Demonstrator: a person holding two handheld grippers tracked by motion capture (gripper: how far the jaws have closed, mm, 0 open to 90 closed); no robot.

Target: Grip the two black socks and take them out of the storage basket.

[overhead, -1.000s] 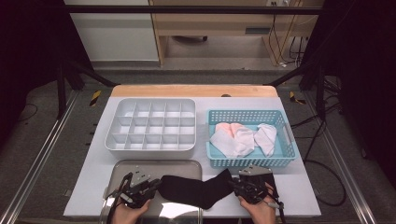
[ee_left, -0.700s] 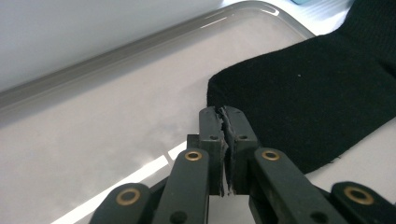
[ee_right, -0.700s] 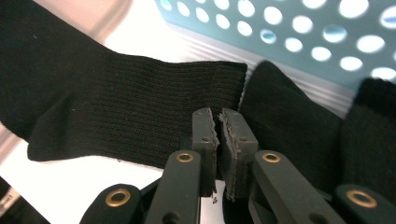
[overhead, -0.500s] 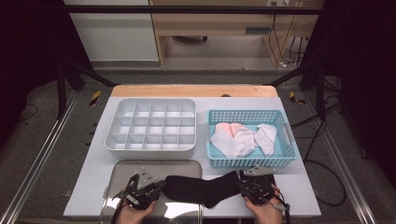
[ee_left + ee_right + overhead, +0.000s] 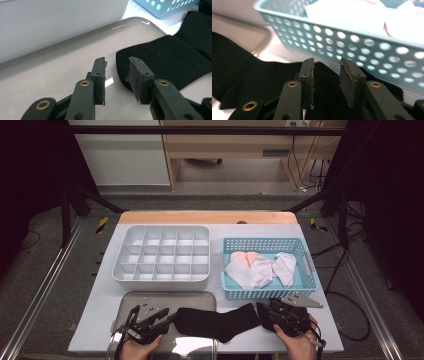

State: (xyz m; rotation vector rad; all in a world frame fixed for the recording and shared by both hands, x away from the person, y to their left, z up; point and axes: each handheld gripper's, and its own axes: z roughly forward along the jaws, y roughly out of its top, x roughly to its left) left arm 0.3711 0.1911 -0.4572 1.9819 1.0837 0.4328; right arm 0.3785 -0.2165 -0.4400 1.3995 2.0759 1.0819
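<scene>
Left gripper point(image 5: 116, 72): I am spreading its jaws, just opened off the sock's end; nothing pinched.
Right gripper point(image 5: 326, 75): I am parting its jaws too, released above the other end.
Black sock point(image 5: 217, 321): lying flat, partly on the metal tray point(image 5: 150, 298).
Left: white socks waiting in blue basket point(image 5: 235, 292); divider box point(image 5: 160, 277) empty.

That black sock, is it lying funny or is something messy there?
A bit. The black sock lies stretched out flat, half on the metal tray and half off it on the table. The white socks sit bunched in the blue basket. Nothing looks spilled or broken.
</scene>
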